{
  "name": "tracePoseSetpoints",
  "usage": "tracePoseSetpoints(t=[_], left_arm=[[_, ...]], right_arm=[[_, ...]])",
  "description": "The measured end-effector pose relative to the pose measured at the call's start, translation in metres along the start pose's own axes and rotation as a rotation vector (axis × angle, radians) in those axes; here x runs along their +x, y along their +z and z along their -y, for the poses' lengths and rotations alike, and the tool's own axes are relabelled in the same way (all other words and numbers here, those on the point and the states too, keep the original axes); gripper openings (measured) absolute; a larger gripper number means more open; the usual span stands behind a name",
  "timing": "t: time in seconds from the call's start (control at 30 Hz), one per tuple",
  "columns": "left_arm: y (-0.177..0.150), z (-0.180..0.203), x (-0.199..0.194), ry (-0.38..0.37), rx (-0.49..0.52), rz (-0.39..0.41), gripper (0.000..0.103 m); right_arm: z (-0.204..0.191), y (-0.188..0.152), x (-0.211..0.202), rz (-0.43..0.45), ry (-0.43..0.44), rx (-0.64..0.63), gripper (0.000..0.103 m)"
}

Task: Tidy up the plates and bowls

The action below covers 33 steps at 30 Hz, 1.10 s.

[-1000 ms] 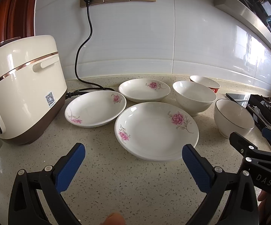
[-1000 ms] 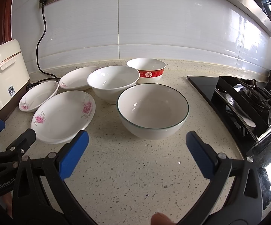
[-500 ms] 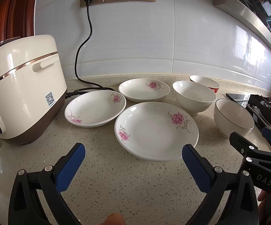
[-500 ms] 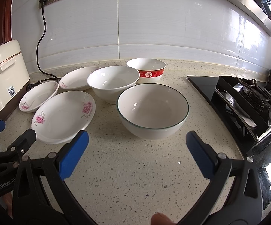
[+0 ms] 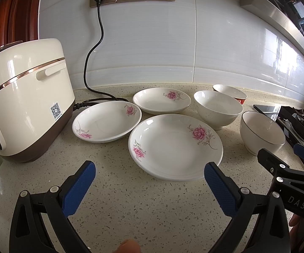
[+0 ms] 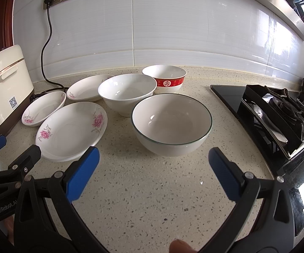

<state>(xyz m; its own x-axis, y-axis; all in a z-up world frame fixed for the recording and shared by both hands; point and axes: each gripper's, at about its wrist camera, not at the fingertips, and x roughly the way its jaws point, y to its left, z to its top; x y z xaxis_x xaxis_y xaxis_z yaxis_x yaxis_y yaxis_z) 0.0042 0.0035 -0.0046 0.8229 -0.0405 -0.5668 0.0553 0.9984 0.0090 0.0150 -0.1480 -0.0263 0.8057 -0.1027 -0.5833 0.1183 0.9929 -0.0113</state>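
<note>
Three white flowered plates lie on the speckled counter: a near plate [image 5: 173,147] [image 6: 72,130], a left plate [image 5: 106,121] [image 6: 43,110] and a back plate [image 5: 161,101] [image 6: 88,87]. To their right stand a plain white bowl [image 5: 218,108] [image 6: 127,92], a green-rimmed bowl [image 5: 261,131] [image 6: 172,124] and a red-banded bowl [image 5: 230,92] [image 6: 164,80]. My left gripper [image 5: 150,179] is open and empty just in front of the near plate. My right gripper [image 6: 154,164] is open and empty just in front of the green-rimmed bowl.
A cream rice cooker [image 5: 23,113] [image 6: 3,88] stands at the left, its black cord [image 5: 93,52] running up to a wall socket. A gas hob [image 6: 278,113] lies at the right. A tiled wall closes the back of the counter.
</note>
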Motion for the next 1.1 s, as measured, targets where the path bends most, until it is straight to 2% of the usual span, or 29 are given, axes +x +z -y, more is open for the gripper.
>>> tracePoseSetpoints(t=[1.1], left_arm=[[-0.0002, -0.0003, 0.0006, -0.003, -0.003, -0.004, 0.103]], right_arm=[[0.0006, -0.0006, 0.0015, -0.006, 0.003, 0.007, 0.103]])
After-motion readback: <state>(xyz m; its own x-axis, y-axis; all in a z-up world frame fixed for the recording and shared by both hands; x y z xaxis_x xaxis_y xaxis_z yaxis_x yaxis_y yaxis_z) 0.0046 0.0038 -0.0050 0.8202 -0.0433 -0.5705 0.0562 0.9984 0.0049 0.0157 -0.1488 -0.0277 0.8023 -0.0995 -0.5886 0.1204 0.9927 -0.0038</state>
